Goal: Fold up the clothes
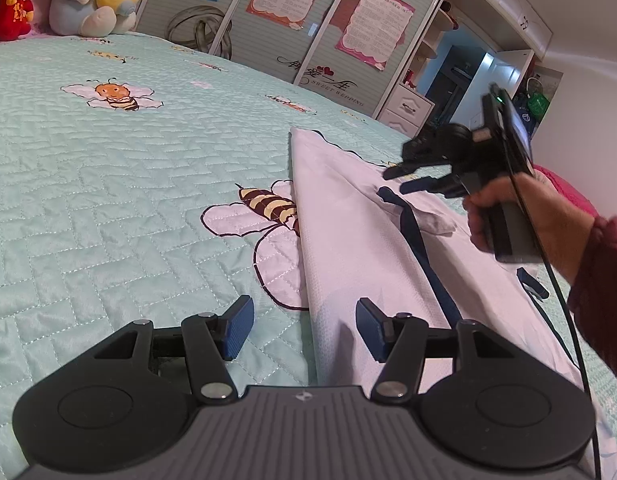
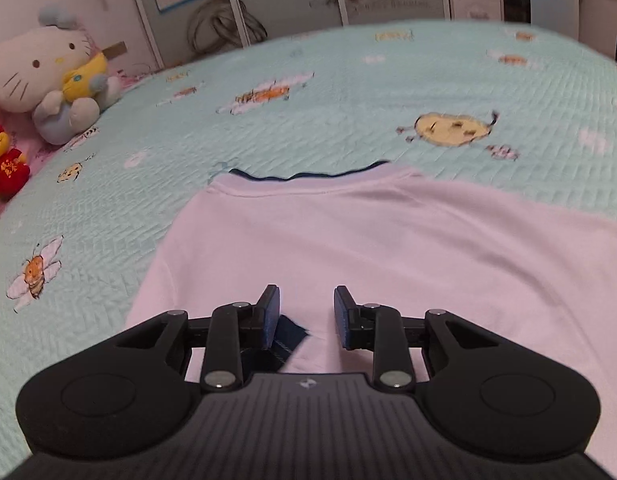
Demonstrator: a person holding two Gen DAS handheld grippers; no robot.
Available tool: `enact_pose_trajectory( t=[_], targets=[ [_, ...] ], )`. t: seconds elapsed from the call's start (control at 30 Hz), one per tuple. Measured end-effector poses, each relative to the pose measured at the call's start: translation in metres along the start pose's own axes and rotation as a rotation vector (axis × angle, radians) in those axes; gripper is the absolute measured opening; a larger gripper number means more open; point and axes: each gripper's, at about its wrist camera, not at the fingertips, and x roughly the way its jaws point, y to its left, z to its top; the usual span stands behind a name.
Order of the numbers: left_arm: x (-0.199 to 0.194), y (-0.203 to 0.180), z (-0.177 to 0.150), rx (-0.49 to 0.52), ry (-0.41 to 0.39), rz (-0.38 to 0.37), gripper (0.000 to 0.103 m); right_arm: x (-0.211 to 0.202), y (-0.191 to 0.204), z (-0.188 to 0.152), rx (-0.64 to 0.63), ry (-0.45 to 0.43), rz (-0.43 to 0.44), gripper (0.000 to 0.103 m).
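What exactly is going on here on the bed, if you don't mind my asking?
A person is folding a white shirt with navy trim on a bee-print quilt, using two handheld grippers. One side is already folded over. The left gripper hovers open at the folded edge, gripping nothing. The right gripper is open above the shirt, empty.

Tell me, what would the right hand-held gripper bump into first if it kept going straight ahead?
Probably the white shirt lying just ahead and below the open right hand-held gripper. Depth is hard to judge.
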Motion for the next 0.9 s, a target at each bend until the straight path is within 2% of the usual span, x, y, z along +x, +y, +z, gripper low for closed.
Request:
enact_pose_trajectory(
  t=[0.03,0.07,0.17,0.3,0.37,0.43,0.67,0.9],
  targets=[
    [0.0,0.0,0.0,-0.001,0.0,-0.001,0.061,0.002,0.007,0.001,-0.032,0.013,-0.022,0.04],
    [0.0,0.0,0.0,-0.002,0.0,-0.002,0.061,0.004,0.015,0.002,-0.074,0.025,-0.054,0.042],
    [0.0,0.0,0.0,-0.002,0.001,-0.003,0.061,0.011,0.028,0.003,-0.122,0.077,-0.132,0.042],
    [0.0,0.0,0.0,-0.001,0.001,-0.004,0.062,0.019,0.028,0.004,-0.11,0.119,-0.141,0.04],
    [0.0,0.0,0.0,-0.001,0.001,-0.004,0.062,0.02,0.029,0.003,-0.117,0.128,-0.156,0.031],
    [0.0,0.0,0.0,0.0,0.002,-0.005,0.062,0.018,0.028,0.002,-0.11,0.127,-0.149,0.0],
    [0.001,0.0,0.0,0.001,0.003,-0.006,0.063,-0.021,0.012,-0.009,-0.039,0.053,-0.124,0.0],
    [0.001,-0.001,0.0,0.005,0.004,-0.003,0.063,-0.09,-0.029,-0.067,0.075,0.008,-0.111,0.0]
  ],
)
